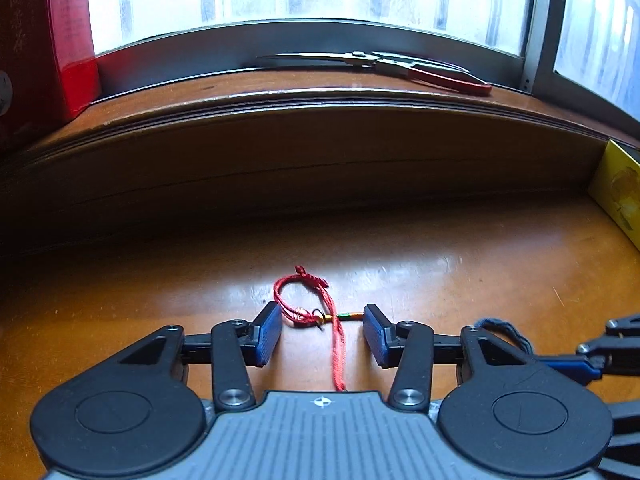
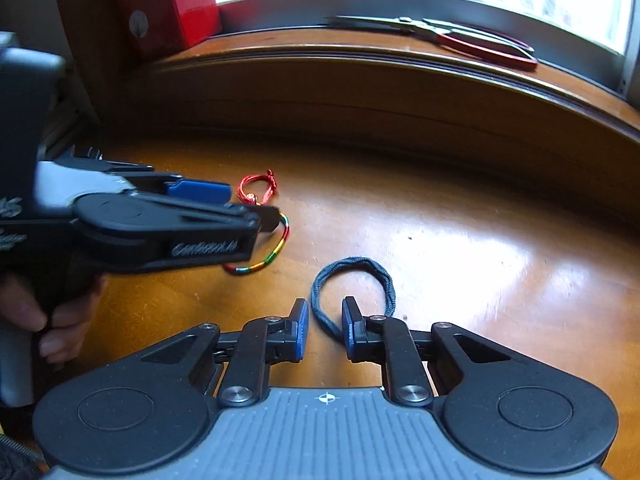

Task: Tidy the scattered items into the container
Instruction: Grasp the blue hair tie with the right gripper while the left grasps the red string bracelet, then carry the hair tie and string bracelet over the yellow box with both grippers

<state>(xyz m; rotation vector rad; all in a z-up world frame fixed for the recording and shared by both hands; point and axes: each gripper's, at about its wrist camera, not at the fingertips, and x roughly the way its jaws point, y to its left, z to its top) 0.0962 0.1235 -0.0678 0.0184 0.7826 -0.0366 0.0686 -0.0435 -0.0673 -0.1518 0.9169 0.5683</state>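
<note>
Red cord bracelet (image 1: 304, 300), tassel toward camera

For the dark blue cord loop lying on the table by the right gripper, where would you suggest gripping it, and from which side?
Probably the near end of the dark blue cord loop, where its strands run together between the right gripper fingers. The cord lies flat and limp on the wooden table, so come steeply from above, one finger on each side of the bundle, rather than across the open far arc.
</note>
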